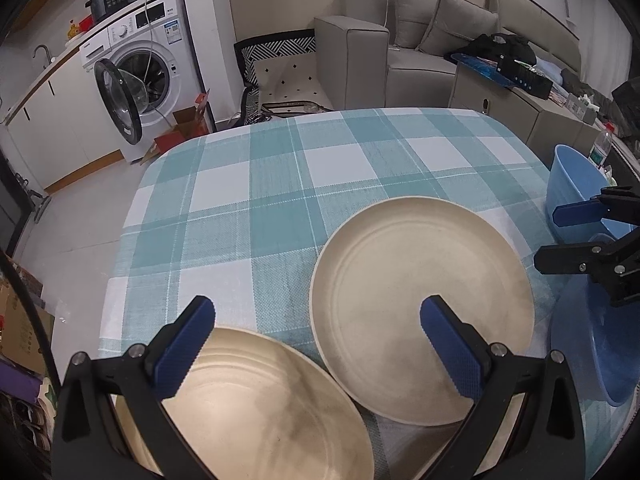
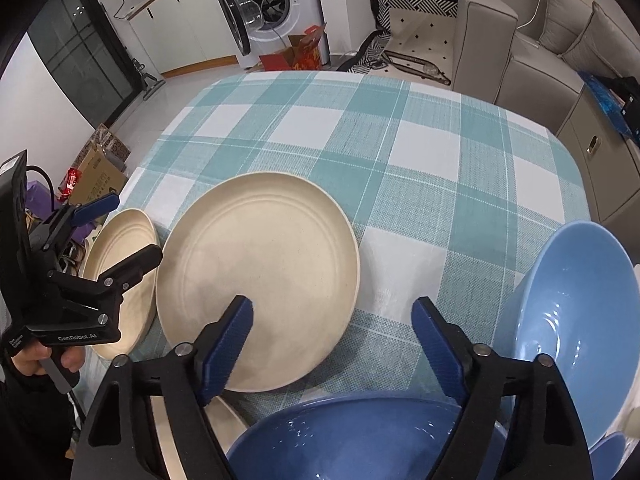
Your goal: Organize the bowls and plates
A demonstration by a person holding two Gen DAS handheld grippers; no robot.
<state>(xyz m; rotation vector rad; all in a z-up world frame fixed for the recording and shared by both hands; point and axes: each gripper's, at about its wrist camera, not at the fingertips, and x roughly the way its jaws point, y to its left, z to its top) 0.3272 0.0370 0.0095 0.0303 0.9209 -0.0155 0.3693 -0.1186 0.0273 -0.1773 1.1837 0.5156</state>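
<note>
Left wrist view looks down on my left gripper (image 1: 316, 320), its blue fingers spread wide apart with nothing between them, hanging over two cream plates on the teal checked tablecloth (image 1: 280, 184). One cream plate (image 1: 420, 312) lies flat in the middle of the table; a second cream plate (image 1: 264, 404) sits nearer and to the left, at the near edge, its rim just beside the first. At the right edge my right gripper (image 1: 556, 236) shows side-on above a light blue bowl (image 1: 572, 184). From the right wrist camera, my right gripper (image 2: 332, 320) has its jaws apart, gripping nothing, over cloth between the middle plate (image 2: 260, 272) and the bowls. A dark blue bowl (image 2: 352, 440) lies directly below it at the near edge, and the light blue bowl (image 2: 568, 304) stands to the right. My left hand (image 2: 44, 360) holds the other gripper at far left.
</note>
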